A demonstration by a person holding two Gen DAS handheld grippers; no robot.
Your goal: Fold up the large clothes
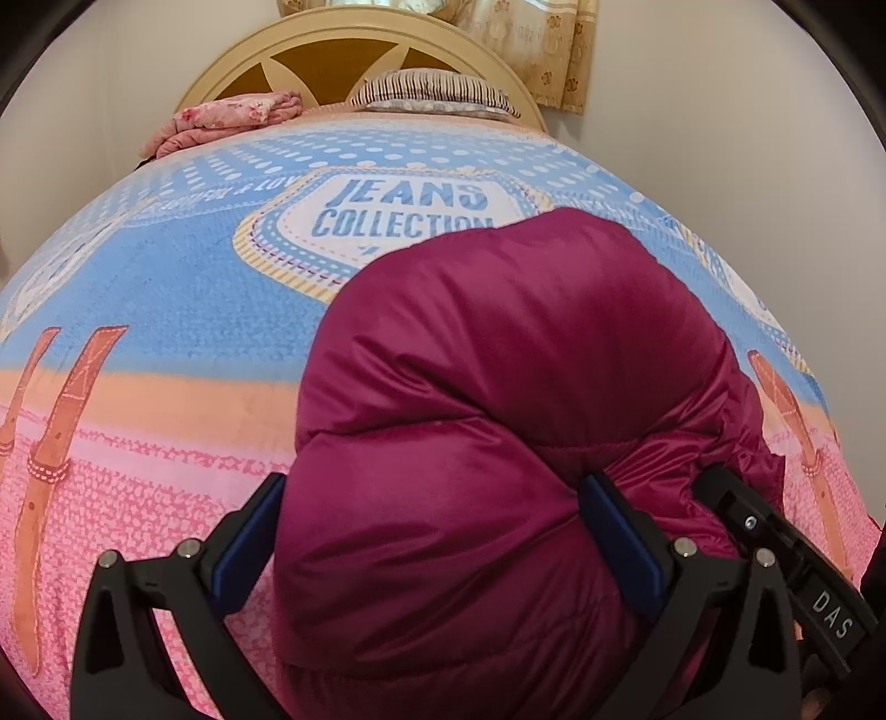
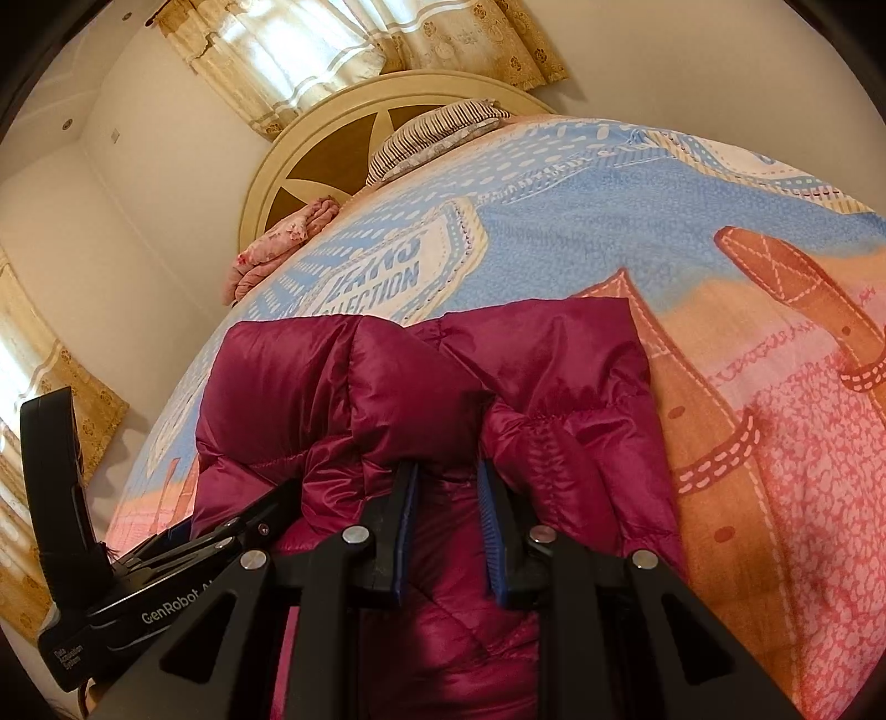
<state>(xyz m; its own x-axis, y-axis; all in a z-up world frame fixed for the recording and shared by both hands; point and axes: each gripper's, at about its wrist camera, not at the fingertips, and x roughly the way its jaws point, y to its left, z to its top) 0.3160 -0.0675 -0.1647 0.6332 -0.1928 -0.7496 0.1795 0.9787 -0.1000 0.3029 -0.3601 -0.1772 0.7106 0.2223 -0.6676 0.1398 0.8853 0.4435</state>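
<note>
A maroon puffer jacket point(image 1: 498, 421) is lying bundled on the near part of a bed, on top of a printed bedspread point(image 1: 183, 310) in blue, orange and pink with the words "JEANS COLLECTION" on a badge. The jacket's shell is glossy and quilted, with stitched seams dividing it into puffy sections that are bulging and catching the light. In the left wrist view it is showing as one rounded, swollen mass, folded over on itself, with a deep crease running across its middle.

The left gripper point(image 1: 437, 531) is sitting with its blue-padded fingers point(image 1: 626, 548) spread wide to either side of a thick roll of the jacket; the padding is filling the gap between them and pressing against both pads. The right gripper point(image 2: 446, 520) is holding its fingers point(image 2: 404, 526) much closer together, with gathered maroon fabric bunching between and around the tips, so it is pinching a fold of the jacket point(image 2: 426, 387). From this view the jacket is showing two puffed lobes with a seam between them and a line of zigzag stitching on the right lobe.

At the far end of the bed a striped pillow point(image 1: 437, 91) and a folded pink floral blanket point(image 1: 221, 122) are resting against a round cream headboard point(image 1: 354, 50), with patterned yellow curtains point(image 2: 310, 50) hanging behind it.
</note>
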